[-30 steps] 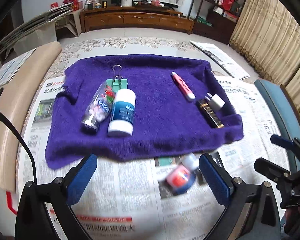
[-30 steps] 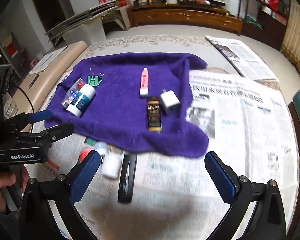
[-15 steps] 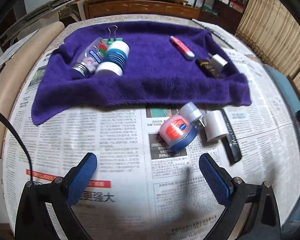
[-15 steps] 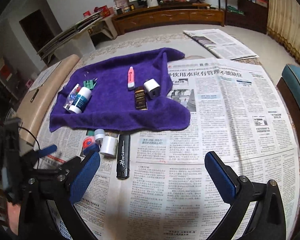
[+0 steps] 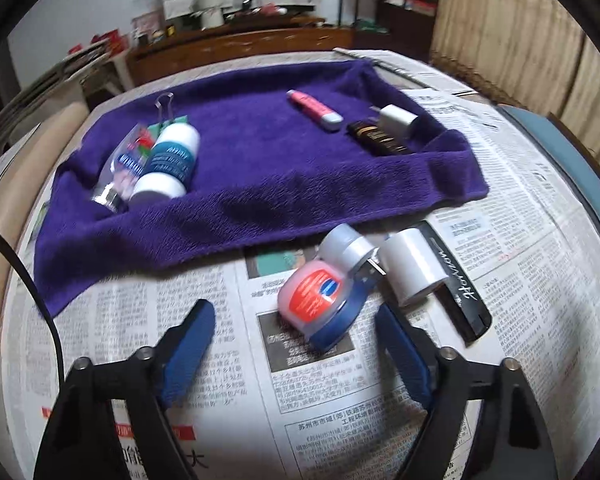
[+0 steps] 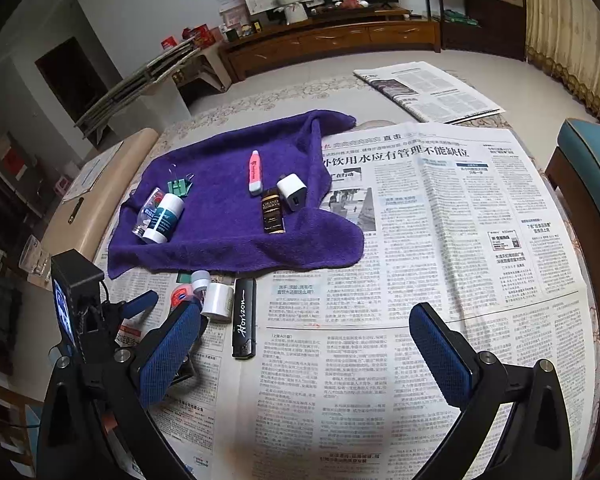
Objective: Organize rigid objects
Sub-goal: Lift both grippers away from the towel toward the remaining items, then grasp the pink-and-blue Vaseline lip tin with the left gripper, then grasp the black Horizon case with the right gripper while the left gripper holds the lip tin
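Observation:
A purple towel lies on the newspaper-covered table and also shows in the right wrist view. On it lie a white-and-teal bottle, a clear bottle, a green binder clip, a pink highlighter, a white charger and a dark box. In front of the towel lie a pink jar with a blue lid, a small grey-capped bottle, a white roll and a black lighter. My left gripper is open, just short of the pink jar. My right gripper is open and empty over the newspaper.
A beige bench runs along the table's left side and a teal chair stands at the right. A folded newspaper lies at the far end. Newspaper covers the table right of the towel.
My left gripper has dropped lower and moved in on the pink jar, and its fingers now stand closer together. My right gripper has pulled back and up, away from the towel.

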The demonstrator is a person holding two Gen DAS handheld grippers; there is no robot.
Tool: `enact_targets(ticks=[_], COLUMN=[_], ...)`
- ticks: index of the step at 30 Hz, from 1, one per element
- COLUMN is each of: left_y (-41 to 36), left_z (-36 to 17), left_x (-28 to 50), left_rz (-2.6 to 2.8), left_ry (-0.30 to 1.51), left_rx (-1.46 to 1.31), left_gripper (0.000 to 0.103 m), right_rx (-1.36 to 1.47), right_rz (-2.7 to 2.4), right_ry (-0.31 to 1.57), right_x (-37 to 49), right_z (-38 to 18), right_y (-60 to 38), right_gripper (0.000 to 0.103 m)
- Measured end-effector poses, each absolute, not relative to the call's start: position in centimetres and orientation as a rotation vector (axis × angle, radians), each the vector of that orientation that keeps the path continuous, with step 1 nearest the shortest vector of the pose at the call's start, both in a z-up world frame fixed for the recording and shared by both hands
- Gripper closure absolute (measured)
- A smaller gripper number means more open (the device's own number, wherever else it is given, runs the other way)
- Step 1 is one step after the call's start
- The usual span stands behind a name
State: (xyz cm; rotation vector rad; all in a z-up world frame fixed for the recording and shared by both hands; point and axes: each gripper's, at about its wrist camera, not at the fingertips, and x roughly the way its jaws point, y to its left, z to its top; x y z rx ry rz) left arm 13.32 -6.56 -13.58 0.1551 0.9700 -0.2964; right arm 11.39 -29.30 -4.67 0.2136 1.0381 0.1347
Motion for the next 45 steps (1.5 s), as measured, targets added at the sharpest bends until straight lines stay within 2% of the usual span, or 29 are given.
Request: enact_targets(ticks=[1, 3, 4, 15, 26, 39, 45], left_y=[-6.7, -6.8, -6.9, -4.4, -1.4, 0.6, 1.1], left_z=[-13.4, -13.2, -13.2, -12.8, -12.3, -11.9, -12.1], left_x=[13.2, 13.1, 13.1, 11.6, 10.9, 10.7, 10.4], left_rz=[-0.312, -0.343, -0.351, -0.339, -0.312, -0.313, -0.316], left_ry=[0.958, 0.941, 0.938, 0.947, 0.944, 0.947, 0.950], left_rx=[0.162, 0.163, 0.164, 0.094, 0.024, -0.049, -0.077], left_gripper=[0.039, 0.059, 0.062, 0.062, 0.062, 0.062, 0.062], right_rx=[0.215, 0.212, 0.210, 0.141, -0.027, -0.090, -0.129], right_rz=[0.134, 0.133, 0.133, 0.166, 0.173, 0.196, 0.173], right_ry=[1.037, 1.040, 1.042, 1.076, 1.147, 1.132, 1.148], right_x=[11.3, 11.3, 11.3, 11.2, 11.5, 13.2, 13.2], right_z=[-4.7, -4.7, -4.7, -6.1, -11.0, -12.6, -14.1], right_y=[-29.4, -29.3, -29.2, -27.4, -23.2, -19.4, -18.6], right_gripper=[0.000, 0.000, 0.000, 0.000, 0.002, 0.003, 0.009])
